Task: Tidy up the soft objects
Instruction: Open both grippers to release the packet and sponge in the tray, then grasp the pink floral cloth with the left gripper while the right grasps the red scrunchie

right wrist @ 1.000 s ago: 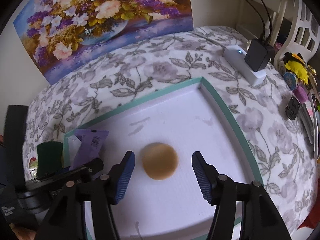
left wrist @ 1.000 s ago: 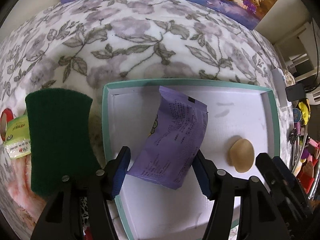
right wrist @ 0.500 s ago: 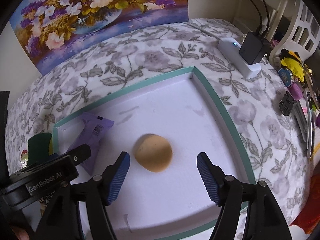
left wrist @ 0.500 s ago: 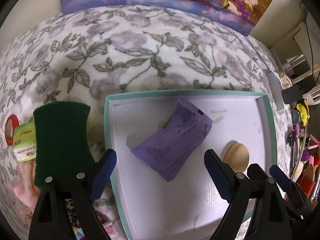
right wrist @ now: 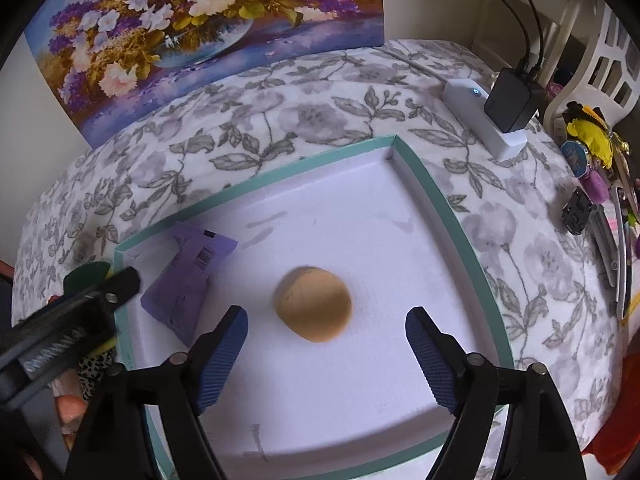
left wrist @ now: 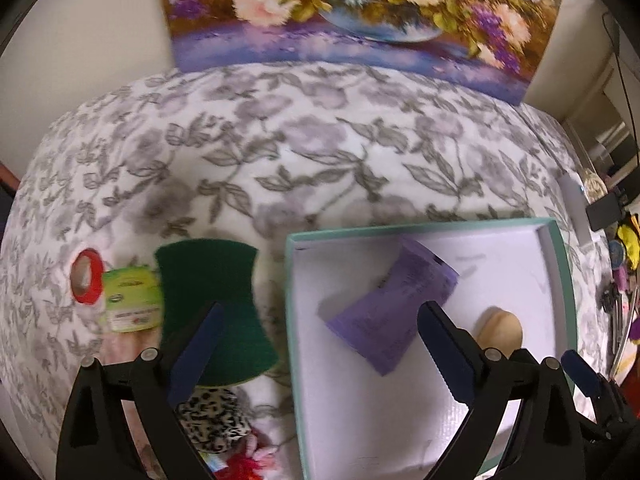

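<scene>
The near edge of the box [right wrist: 448, 208] is cut off by both hand-held grippers, and items at the lower left are hidden behind the left hand-held gripper [left wrist: 320, 348]. A floral cloth [left wrist: 304, 152] covers the surface before a flower painting [right wrist: 200, 28]. In the box, the pouch [left wrist: 388, 312] and sponge puff [right wrist: 314, 304] lie apart, untouched. The green pad [left wrist: 212, 300] lies outside. The right hand-held gripper [right wrist: 326, 356] and the left are spread wide, having just been opening, nothing gripped.
</scene>
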